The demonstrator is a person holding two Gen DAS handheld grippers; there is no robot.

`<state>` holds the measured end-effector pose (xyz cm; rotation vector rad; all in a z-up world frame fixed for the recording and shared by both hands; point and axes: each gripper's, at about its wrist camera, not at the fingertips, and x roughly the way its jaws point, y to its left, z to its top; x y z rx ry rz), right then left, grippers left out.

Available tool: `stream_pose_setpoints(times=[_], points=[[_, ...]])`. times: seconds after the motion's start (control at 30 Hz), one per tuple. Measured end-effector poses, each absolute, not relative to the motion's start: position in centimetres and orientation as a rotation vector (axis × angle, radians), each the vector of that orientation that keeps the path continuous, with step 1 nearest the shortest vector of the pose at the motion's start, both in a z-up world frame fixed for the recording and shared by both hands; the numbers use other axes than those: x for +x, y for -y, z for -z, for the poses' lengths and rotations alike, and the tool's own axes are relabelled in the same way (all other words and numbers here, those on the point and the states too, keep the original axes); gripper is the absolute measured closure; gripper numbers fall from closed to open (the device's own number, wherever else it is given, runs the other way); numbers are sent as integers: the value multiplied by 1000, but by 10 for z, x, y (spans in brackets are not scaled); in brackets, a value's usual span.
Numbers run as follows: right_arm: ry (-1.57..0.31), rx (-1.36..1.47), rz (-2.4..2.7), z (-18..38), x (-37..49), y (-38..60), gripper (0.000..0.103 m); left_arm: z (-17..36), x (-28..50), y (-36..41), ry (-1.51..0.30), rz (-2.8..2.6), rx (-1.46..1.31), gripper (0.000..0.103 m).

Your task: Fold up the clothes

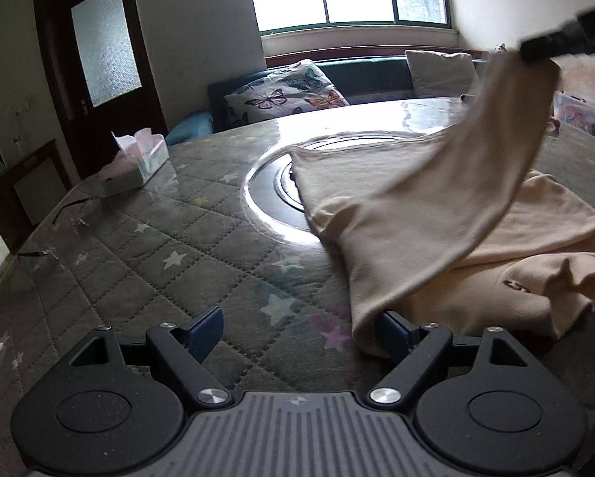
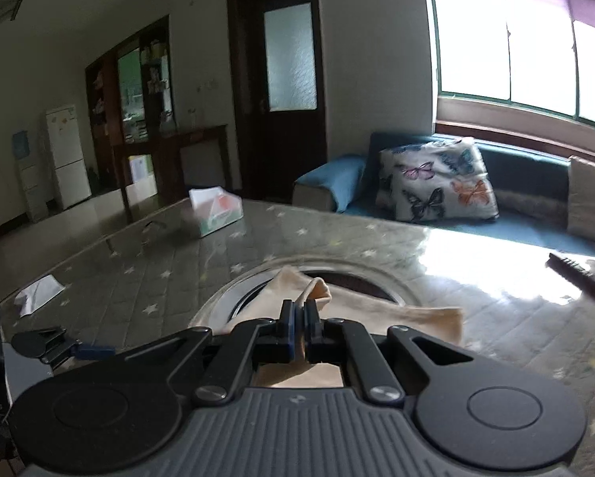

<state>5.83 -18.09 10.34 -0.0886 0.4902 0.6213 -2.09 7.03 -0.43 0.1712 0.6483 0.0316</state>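
Observation:
A cream garment [image 1: 436, 214] lies on the round table, partly folded. My right gripper [image 2: 297, 328] is shut on a corner of the garment [image 2: 305, 290] and holds that flap lifted above the table; it shows in the left wrist view [image 1: 536, 49] at the upper right. My left gripper [image 1: 301, 332] is open low over the table, its right finger [image 1: 393, 334] against the garment's near edge, nothing between the fingers. It also shows at the left of the right wrist view [image 2: 78, 351].
The table has a grey star-patterned quilted cover [image 1: 158, 246] under glass, with a round recess [image 1: 273, 183] in the middle. A tissue box [image 1: 138, 159] stands far left. A dark remote [image 2: 578, 276] lies right. A sofa with a butterfly cushion [image 1: 289, 91] is behind.

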Motion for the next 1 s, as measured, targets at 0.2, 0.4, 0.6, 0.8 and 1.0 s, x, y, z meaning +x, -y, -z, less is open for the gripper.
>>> stream_pose_setpoints(times=[0.2,0.4,0.6,0.8,1.0], points=[[-637,-78,-525,-59,60,207,99,4,-24,-76,-652,-48,175,18],[-789,-94,-478,-8,62,220,94,-1,-31,-78,-660,-29,197,18],[-708,-59,-474,-24,61,227,93,-21,-36,-89,-626,-45,188,18],[-680,-91,-543,-23,71,203,93,-37,-19,-82,-567,-29,171,19],[-708,-133,-551,-4,83,190,94,-35,10,-59,-553,65,173,31]])
